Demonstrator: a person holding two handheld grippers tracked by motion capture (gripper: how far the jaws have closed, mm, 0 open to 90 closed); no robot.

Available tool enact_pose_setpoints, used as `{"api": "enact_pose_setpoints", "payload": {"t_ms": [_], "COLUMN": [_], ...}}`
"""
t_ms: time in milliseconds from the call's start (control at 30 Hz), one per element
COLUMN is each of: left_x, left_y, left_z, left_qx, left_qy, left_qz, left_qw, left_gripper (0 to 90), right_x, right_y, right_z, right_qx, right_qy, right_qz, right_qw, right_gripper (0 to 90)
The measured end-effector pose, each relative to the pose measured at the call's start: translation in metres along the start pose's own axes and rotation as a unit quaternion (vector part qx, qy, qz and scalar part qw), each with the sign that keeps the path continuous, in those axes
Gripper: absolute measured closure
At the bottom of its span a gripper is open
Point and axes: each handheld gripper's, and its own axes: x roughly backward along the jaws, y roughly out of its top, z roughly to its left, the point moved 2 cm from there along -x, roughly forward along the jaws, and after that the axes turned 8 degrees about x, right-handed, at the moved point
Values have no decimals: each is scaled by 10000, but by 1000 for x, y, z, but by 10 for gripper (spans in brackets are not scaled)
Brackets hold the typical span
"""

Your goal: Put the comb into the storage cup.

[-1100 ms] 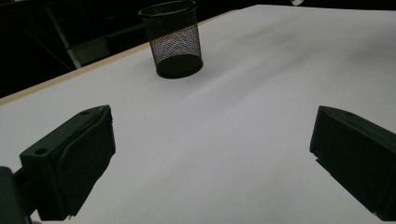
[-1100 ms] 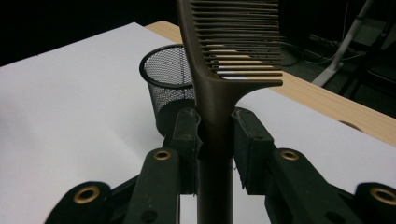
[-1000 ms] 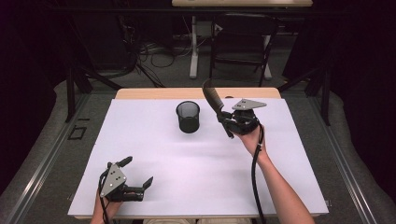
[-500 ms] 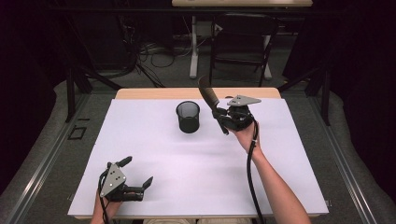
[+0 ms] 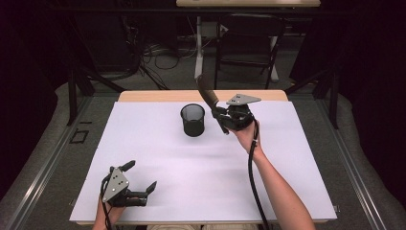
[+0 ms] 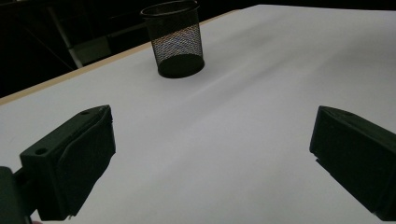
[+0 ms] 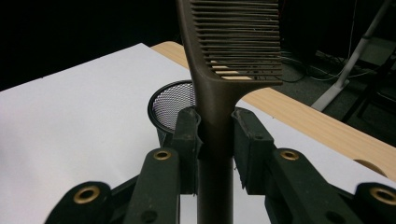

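Note:
My right gripper (image 5: 220,116) is shut on the handle of a brown comb (image 5: 206,92), held above the table just right of a black mesh cup (image 5: 193,120). In the right gripper view the comb (image 7: 219,88) rises between the pads of the right gripper (image 7: 215,136), teeth to the right, with the cup (image 7: 169,105) behind and below it. The comb tilts up and to the left over the cup's right side. My left gripper (image 5: 141,176) rests at the table's front left, open with nothing in it. Its own view has the left gripper (image 6: 212,149) spread wide and the cup (image 6: 177,39) far off.
A white sheet (image 5: 215,172) covers the table, with a wooden strip (image 5: 158,96) bare along the back edge. Beyond the table stand a dark chair (image 5: 249,45), a white pole (image 5: 198,48) and loose cables on the floor.
My right gripper has carried the comb a little to the left and away, closer to the mesh cup. The left gripper has stayed where it was.

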Motion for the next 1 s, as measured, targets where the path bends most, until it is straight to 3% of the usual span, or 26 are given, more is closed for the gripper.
{"api": "enact_pose_setpoints", "payload": {"t_ms": [1000], "left_x": [0], "left_y": [0], "left_z": [0], "left_qx": [0], "left_qy": [-1], "left_qz": [-7], "left_qw": [10000], "left_gripper": [4], "right_x": [-12], "right_y": [19], "right_z": [-2], "right_qx": [59], "right_qy": [-10], "right_qz": [-217], "right_qw": [9997], "right_gripper": [726]}}
